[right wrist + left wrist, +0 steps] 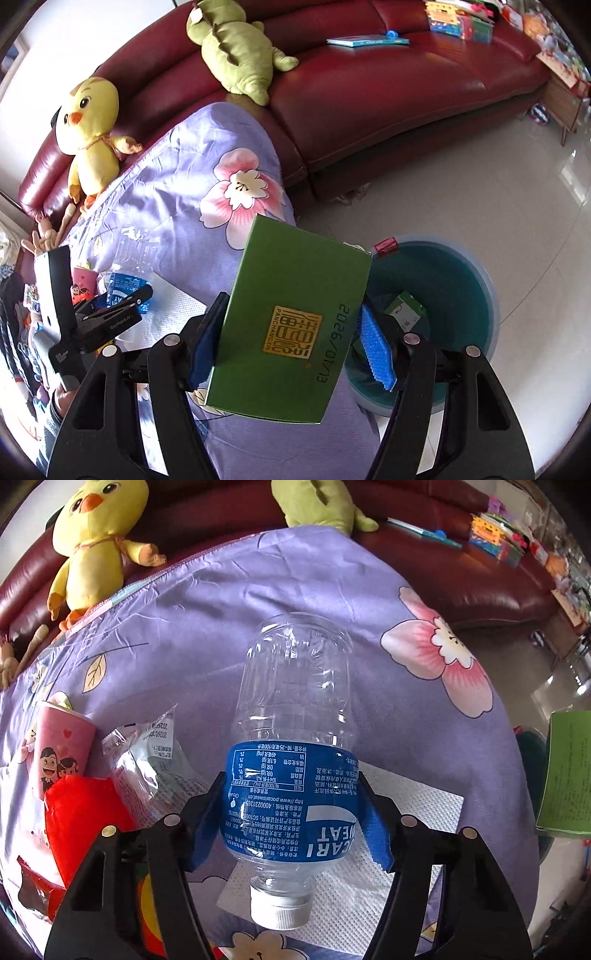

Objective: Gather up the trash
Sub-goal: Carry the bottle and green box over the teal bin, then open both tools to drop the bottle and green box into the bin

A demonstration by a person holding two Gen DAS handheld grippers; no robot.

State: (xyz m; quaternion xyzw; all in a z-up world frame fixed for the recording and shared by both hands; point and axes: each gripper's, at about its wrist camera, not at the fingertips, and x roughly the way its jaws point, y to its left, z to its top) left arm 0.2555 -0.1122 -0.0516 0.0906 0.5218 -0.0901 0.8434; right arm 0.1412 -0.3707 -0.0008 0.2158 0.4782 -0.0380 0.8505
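My left gripper [291, 812] is shut on a clear plastic bottle [295, 716] with a blue label, held cap towards the camera above the purple flowered blanket [258, 602]. The left gripper also shows in the right wrist view [125, 299]. My right gripper [291, 339] is shut on a green box [291, 325], which also shows in the left wrist view [565, 771]. The box hangs near the blanket's edge, beside a teal trash bin [450, 280] on the floor with a small green carton [404, 310] inside.
On the blanket lie a white paper napkin [413, 812], a clear plastic wrapper [147, 753], a pink paper cup [61, 746] and a red wrapper [81, 812]. A yellow chick plush [96, 542] and a green plush [236, 51] sit on the red sofa [388, 92].
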